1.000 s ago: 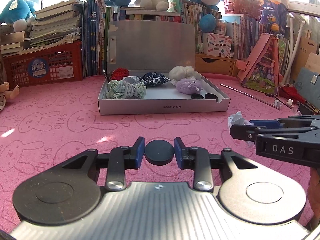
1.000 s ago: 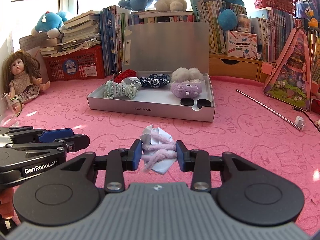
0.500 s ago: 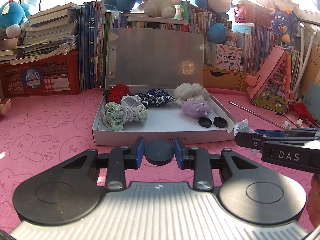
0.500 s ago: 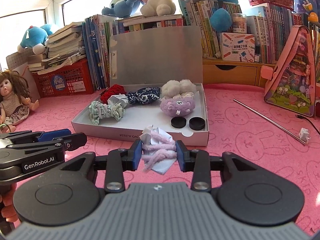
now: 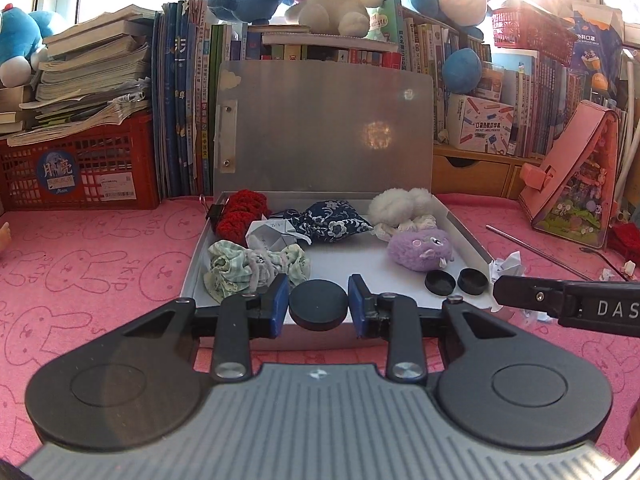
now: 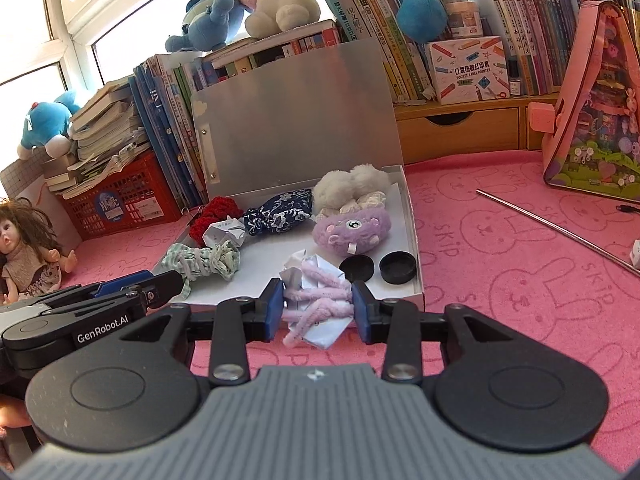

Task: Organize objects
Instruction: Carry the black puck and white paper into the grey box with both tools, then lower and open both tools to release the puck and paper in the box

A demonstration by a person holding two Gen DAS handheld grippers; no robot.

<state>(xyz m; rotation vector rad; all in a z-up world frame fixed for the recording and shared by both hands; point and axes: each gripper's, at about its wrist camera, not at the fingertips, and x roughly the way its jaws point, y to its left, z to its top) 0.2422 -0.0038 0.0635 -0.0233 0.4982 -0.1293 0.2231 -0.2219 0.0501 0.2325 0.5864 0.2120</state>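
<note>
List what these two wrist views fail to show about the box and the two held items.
- Left wrist view: the box front wall is hidden behind the left gripper and its black disc.
- Right wrist view: the near front corner of the box is covered by the right gripper and its paper-and-pipe-cleaner bundle.
- Both views: whether either held item touches the box floor cannot be told.
- Left wrist view: the right gripper is cut off by the edge.

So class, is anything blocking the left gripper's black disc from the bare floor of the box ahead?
Nothing visible does. The left gripper holds the black disc at the white box's front edge; bare floor lies ahead, between the green scrunchie and two black caps.
</note>
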